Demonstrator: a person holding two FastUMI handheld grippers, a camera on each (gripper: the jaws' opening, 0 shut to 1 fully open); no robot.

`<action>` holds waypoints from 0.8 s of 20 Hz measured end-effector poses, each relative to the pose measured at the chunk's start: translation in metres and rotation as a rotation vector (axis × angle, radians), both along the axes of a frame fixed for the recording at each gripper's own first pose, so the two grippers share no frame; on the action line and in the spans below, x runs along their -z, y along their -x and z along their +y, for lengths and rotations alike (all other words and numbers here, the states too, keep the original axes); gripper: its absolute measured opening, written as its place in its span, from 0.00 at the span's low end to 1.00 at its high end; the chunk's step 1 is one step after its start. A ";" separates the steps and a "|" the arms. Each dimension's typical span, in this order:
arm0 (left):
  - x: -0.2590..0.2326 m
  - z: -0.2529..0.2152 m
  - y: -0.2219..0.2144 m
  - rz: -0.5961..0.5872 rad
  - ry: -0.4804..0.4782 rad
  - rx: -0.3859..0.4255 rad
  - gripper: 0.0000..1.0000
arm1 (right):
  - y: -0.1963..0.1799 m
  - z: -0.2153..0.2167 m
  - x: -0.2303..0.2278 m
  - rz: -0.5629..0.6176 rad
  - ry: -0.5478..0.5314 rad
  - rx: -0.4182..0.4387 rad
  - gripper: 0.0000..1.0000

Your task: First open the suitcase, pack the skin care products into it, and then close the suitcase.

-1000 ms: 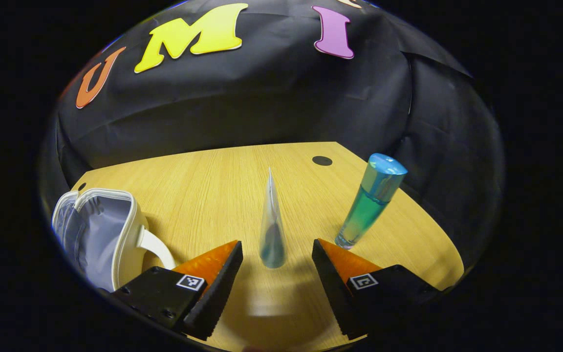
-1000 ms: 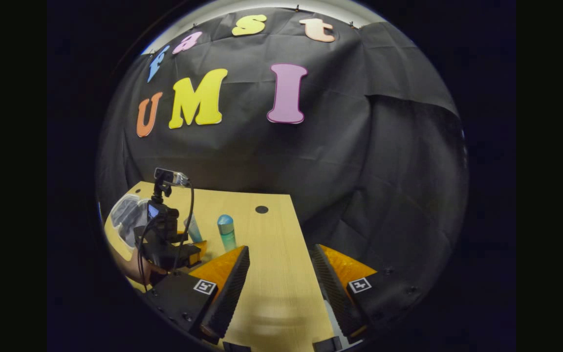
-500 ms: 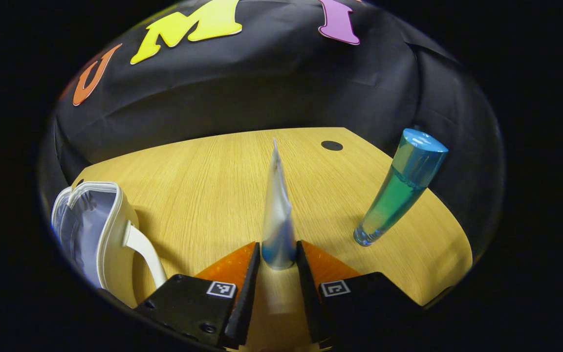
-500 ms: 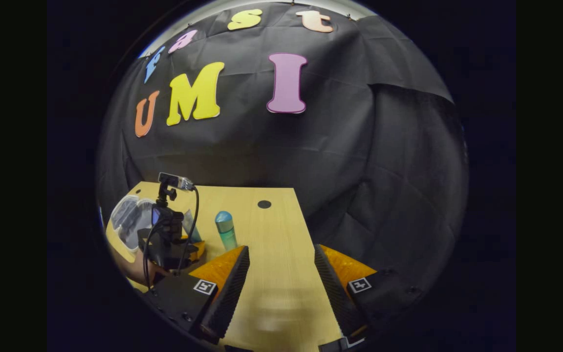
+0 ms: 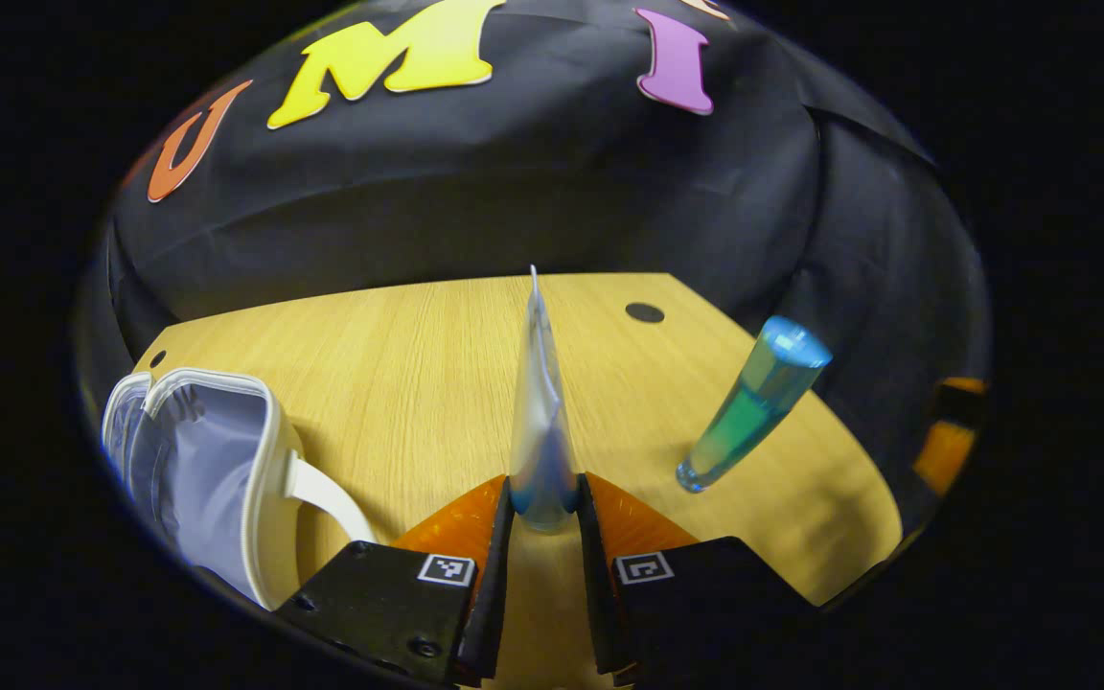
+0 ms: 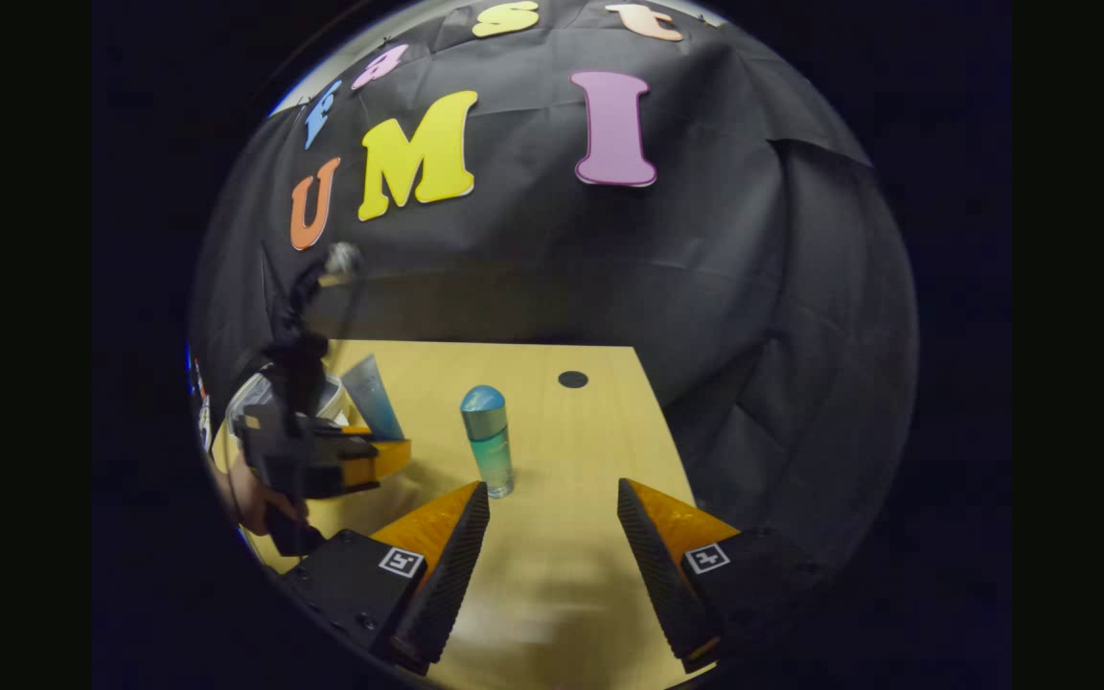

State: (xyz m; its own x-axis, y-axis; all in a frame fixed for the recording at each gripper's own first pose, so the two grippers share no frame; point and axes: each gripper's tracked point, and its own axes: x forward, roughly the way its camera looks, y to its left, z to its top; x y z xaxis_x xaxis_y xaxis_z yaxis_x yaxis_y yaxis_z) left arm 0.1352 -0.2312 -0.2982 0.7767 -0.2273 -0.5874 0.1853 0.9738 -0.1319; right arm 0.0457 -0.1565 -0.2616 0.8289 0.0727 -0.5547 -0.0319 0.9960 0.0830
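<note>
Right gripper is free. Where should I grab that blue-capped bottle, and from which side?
Grip the blue-capped bottle across its round body, about mid-height, below the cap. It stands upright on the table, just ahead and left of the open right gripper, so come in level from the front.

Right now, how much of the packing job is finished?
The first step looks done: the white suitcase lies open on the table. In hand: the left claw is shut on the tube, gripping its lower end. Left: the tube and the blue bottle, standing on the table, must go in, then the case closed. The right claw is open, holding nothing.
</note>
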 end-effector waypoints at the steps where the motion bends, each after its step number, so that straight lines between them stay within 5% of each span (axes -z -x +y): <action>1: -0.012 0.004 0.005 -0.009 0.010 -0.006 0.39 | -0.009 0.007 0.010 0.006 -0.013 -0.009 0.79; 8: -0.069 0.053 0.051 -0.011 0.027 -0.107 0.39 | -0.063 0.064 0.070 0.077 -0.108 -0.083 0.80; 11: -0.078 0.081 0.064 -0.004 0.016 -0.164 0.39 | -0.076 0.067 0.085 0.089 -0.103 -0.082 0.72; 14: -0.082 0.115 0.074 0.008 0.004 -0.232 0.39 | -0.081 0.074 0.095 0.113 -0.122 -0.092 0.53; 16: -0.083 0.139 0.089 0.028 0.005 -0.286 0.39 | -0.085 0.070 0.100 0.111 -0.103 -0.088 0.57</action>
